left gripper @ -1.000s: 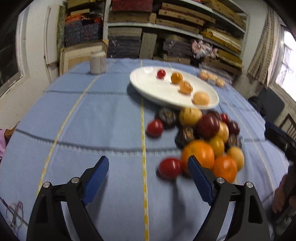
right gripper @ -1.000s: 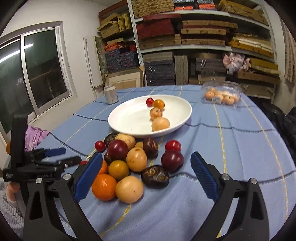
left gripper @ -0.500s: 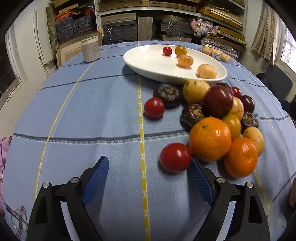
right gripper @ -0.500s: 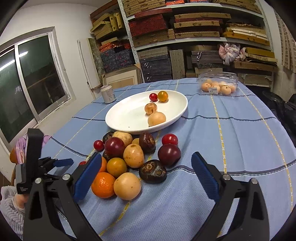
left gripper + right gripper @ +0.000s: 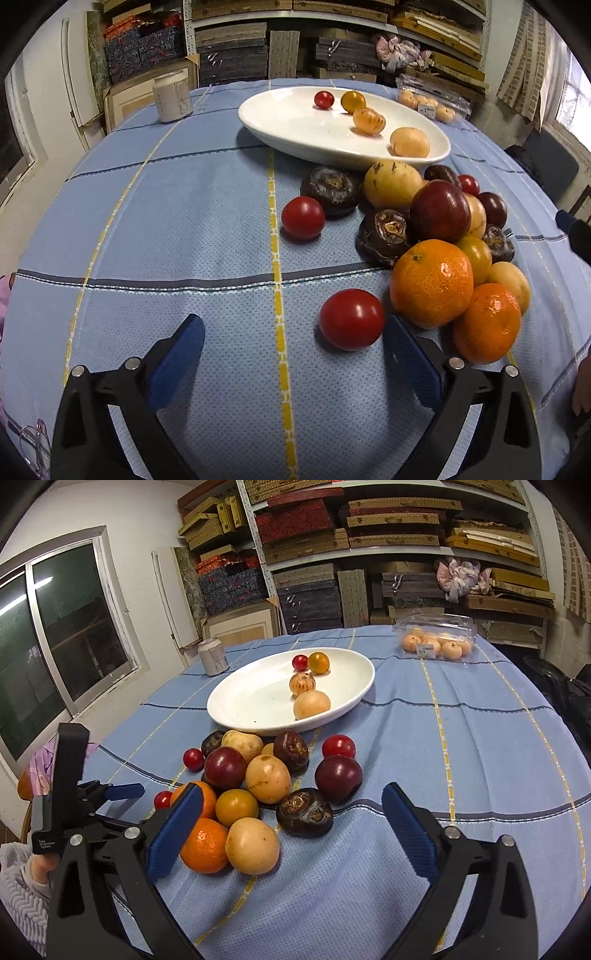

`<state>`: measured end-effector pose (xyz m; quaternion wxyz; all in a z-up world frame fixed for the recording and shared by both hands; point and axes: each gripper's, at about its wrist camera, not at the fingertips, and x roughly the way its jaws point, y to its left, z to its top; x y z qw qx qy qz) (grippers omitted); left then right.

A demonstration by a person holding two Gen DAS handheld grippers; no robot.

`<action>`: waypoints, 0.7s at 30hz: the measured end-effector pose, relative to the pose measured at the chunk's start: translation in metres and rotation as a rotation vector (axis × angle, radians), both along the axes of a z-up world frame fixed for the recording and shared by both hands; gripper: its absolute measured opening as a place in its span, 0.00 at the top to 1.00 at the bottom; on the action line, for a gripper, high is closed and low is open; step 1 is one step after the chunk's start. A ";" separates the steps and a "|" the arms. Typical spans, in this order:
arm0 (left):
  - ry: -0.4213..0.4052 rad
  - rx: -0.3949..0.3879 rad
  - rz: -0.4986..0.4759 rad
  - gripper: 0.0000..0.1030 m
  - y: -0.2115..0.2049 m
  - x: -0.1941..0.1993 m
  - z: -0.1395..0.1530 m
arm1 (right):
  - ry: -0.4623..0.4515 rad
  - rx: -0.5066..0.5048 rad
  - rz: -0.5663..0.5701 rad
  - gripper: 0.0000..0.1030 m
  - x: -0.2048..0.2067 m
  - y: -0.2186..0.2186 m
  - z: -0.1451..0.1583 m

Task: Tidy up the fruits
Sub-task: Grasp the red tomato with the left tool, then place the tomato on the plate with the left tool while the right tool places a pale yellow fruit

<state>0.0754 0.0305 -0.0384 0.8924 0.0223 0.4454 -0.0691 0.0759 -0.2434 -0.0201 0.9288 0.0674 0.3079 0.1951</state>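
Note:
A pile of fruit lies on the blue tablecloth before a white oval plate [image 5: 295, 129] [image 5: 251, 701] that holds several small fruits. My left gripper [image 5: 293, 332] is open, low over the cloth. A red tomato [image 5: 351, 318] lies just ahead of its tips, close to the right finger [image 5: 410, 365], with two oranges [image 5: 431, 283] beside it. A second tomato [image 5: 303, 217] lies farther off. My right gripper [image 5: 291, 812] is open above the near side of the pile, over a dark wrinkled fruit [image 5: 305, 813]. The left gripper also shows in the right wrist view [image 5: 122, 792].
A white can [image 5: 171, 96] [image 5: 213, 661] stands at the far left of the table. A clear box of small oranges [image 5: 436, 635] sits at the far right. Shelves of boxes fill the wall behind. A window [image 5: 55, 627] is on the left.
My left gripper has moved forward and down toward the near red tomato, which is now close to its right finger. My right gripper has drawn slightly closer to the pile. Both stay open.

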 end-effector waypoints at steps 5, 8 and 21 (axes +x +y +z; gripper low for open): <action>-0.039 -0.048 -0.006 0.48 0.002 -0.006 0.008 | 0.009 -0.001 -0.001 0.07 0.000 -0.001 -0.002; -0.040 -0.058 -0.028 0.66 -0.001 -0.008 0.008 | 0.013 0.001 -0.001 0.07 0.001 -0.001 -0.002; -0.087 -0.079 -0.011 0.70 0.003 -0.014 0.015 | 0.052 -0.136 0.071 0.10 -0.007 0.022 -0.019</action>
